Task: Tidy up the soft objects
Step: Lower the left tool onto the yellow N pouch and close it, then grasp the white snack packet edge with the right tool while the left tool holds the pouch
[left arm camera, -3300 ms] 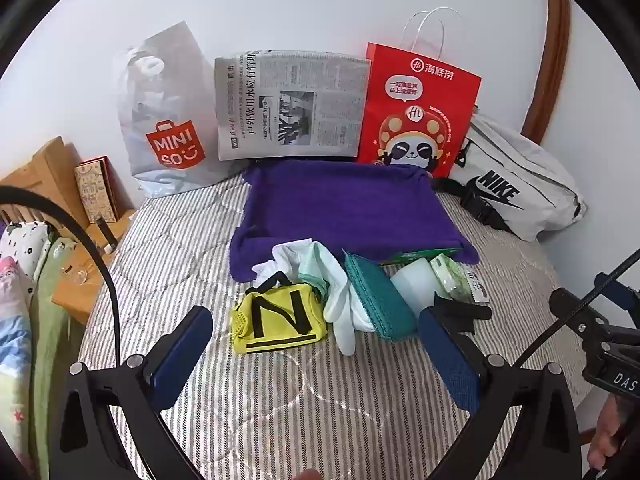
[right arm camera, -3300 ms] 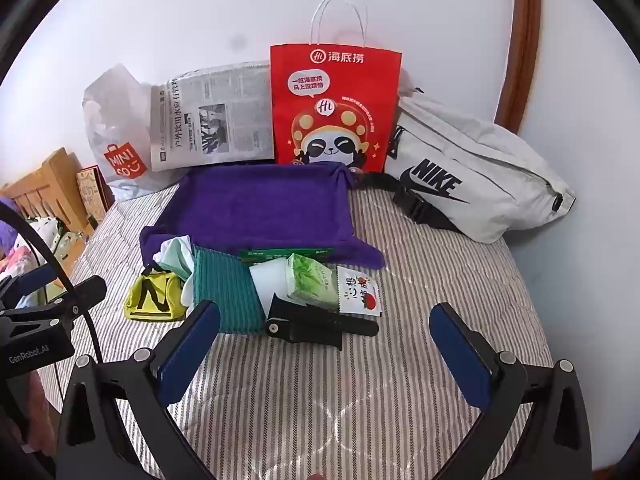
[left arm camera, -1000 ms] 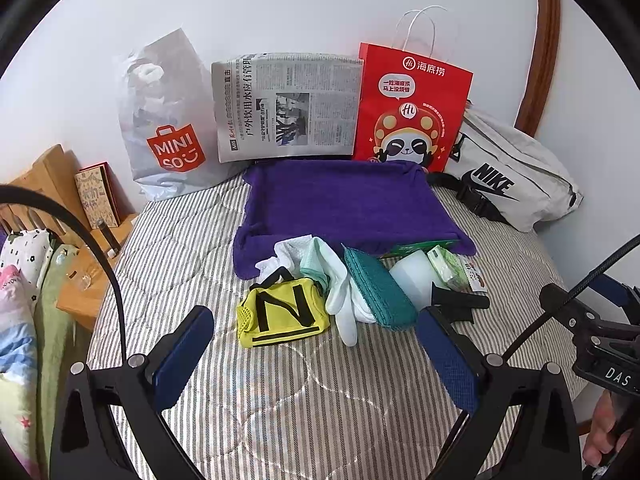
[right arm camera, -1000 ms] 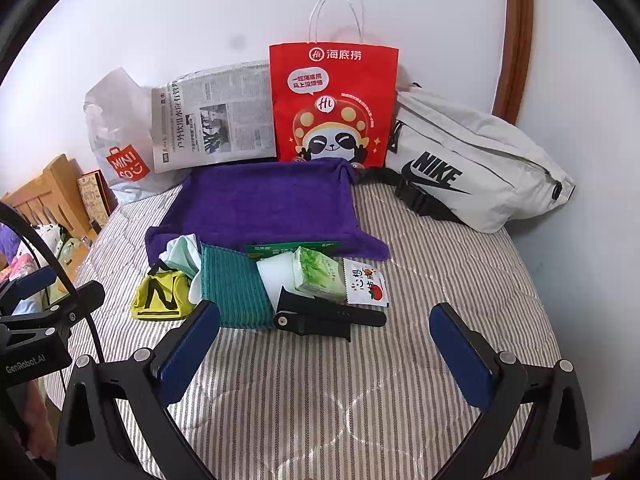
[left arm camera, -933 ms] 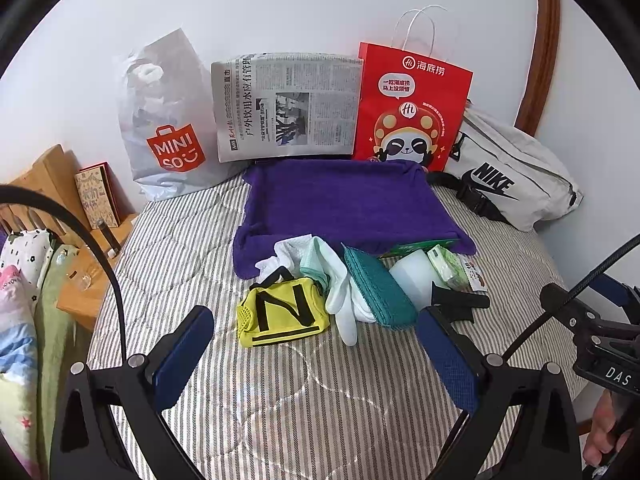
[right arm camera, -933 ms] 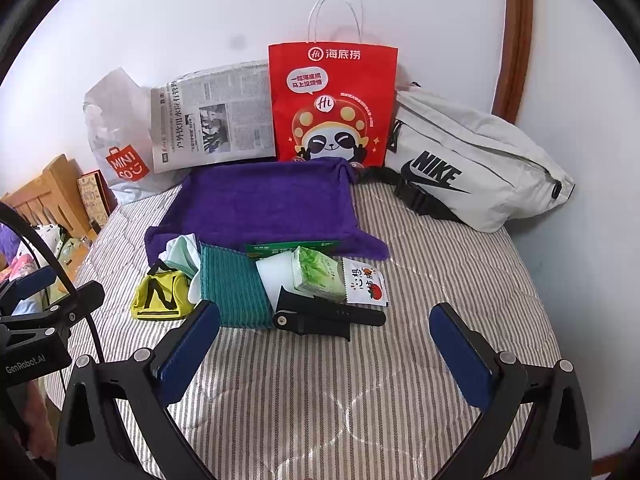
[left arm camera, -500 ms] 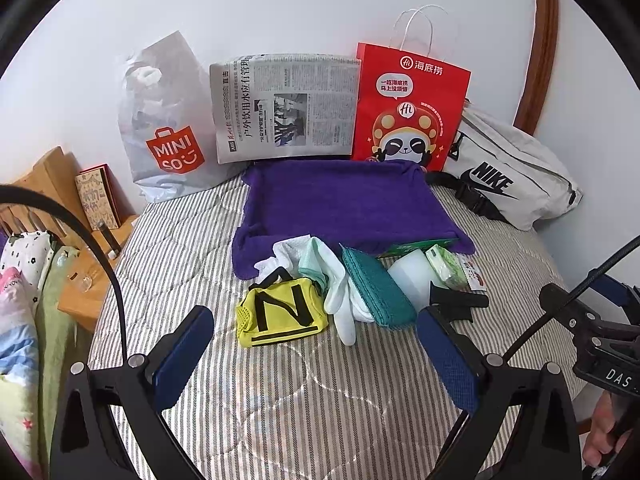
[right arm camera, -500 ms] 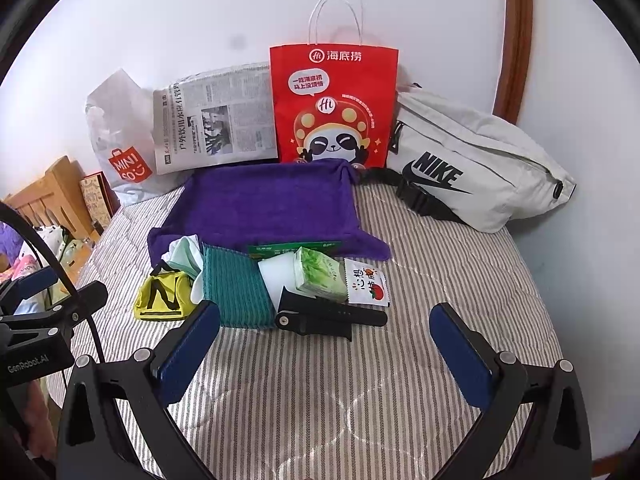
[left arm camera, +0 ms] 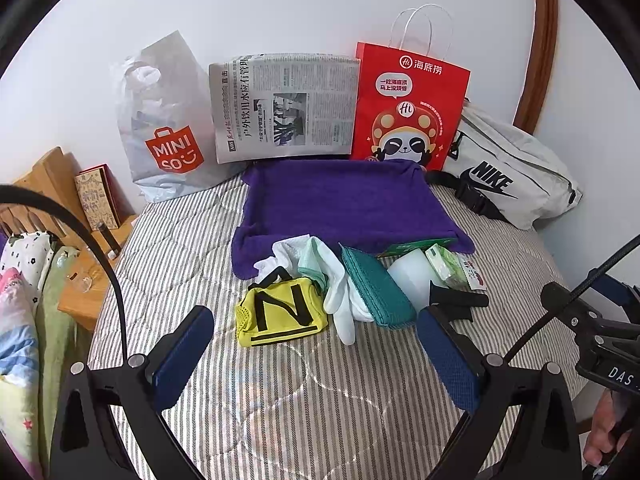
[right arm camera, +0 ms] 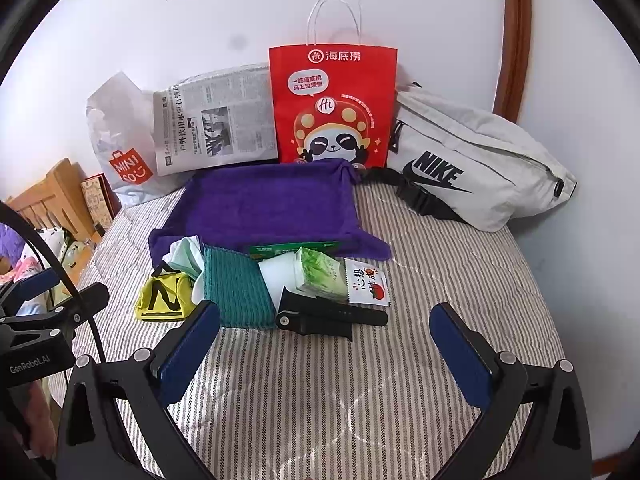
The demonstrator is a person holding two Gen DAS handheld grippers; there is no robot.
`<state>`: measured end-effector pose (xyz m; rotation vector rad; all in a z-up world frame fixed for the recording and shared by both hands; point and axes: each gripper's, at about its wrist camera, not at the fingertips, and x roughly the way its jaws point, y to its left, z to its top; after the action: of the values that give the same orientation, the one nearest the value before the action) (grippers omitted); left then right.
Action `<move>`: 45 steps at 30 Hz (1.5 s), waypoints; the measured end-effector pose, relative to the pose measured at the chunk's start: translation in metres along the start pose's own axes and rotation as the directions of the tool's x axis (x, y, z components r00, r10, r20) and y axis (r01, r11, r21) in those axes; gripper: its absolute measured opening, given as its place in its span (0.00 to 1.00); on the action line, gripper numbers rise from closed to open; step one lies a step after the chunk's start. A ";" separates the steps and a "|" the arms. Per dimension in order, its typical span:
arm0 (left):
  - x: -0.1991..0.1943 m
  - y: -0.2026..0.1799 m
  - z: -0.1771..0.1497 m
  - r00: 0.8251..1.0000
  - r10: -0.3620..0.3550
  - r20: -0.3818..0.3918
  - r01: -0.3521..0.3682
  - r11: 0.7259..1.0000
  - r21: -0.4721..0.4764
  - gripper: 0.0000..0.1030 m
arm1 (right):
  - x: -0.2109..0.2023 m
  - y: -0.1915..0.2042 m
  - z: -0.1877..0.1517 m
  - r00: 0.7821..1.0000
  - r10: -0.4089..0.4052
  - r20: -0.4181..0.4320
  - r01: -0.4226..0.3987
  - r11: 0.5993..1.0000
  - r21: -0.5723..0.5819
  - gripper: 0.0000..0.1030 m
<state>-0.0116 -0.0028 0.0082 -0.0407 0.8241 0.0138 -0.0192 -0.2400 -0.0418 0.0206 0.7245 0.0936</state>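
Both tools were held above the near part of a striped mattress (left arm camera: 312, 392), clear of all items. The left gripper (left arm camera: 316, 354) had its blue-padded jaws spread wide with nothing between them; the right gripper (right arm camera: 326, 354) stood likewise, wide apart and empty.

A purple towel (left arm camera: 344, 200) lay spread flat toward the wall. Along its near edge a row of items sat bunched together, touching one another: a yellow mesh pouch marked "N" (left arm camera: 282, 312) at the left, a white glove (left arm camera: 340, 296) and a pale green cloth (left arm camera: 314, 260) beside it, then a folded teal cloth (right arm camera: 236, 292), a white foam-like block (right arm camera: 278, 278), a green tissue pack (right arm camera: 322, 276) and a small white sachet with red print (right arm camera: 366, 282). A black strap-like object (right arm camera: 328, 316) lay just in front of the tissue pack.

Against the wall stood a MINISO plastic bag (left arm camera: 166, 128), a newspaper (left arm camera: 284, 108), a red paper bag with a panda (left arm camera: 408, 108) and a grey Nike waist bag (left arm camera: 508, 176).
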 end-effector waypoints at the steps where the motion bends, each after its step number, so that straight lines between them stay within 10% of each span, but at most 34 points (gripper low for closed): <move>1: 0.000 0.000 0.000 1.000 -0.001 0.000 0.001 1.000 0.000 0.99 | 0.000 0.000 0.000 1.000 0.003 0.002 -0.003 1.000 0.000 1.00; 18: 0.078 0.036 -0.015 0.995 -0.029 -0.095 0.025 0.999 -0.047 0.99 | 0.043 -0.011 -0.008 0.998 0.023 -0.057 -0.021 0.999 0.026 1.00; 28: 0.142 0.066 -0.027 0.986 0.068 -0.149 -0.079 0.994 -0.070 0.99 | 0.087 -0.007 -0.019 0.988 0.015 -0.151 -0.014 1.000 0.008 1.00; 40: 0.174 0.081 -0.035 0.987 -0.015 -0.158 0.000 0.996 -0.091 0.39 | 0.122 -0.013 -0.020 0.978 -0.006 -0.209 0.009 1.000 0.014 1.00; 45: 0.168 0.092 -0.040 0.989 -0.035 -0.143 0.018 0.993 -0.114 0.32 | 0.133 -0.024 -0.018 0.975 -0.030 -0.220 0.038 0.999 0.033 1.00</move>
<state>0.0704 0.0869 -0.1454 -0.1605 0.9674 0.0324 0.0692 -0.2515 -0.1445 0.0338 0.9478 0.0498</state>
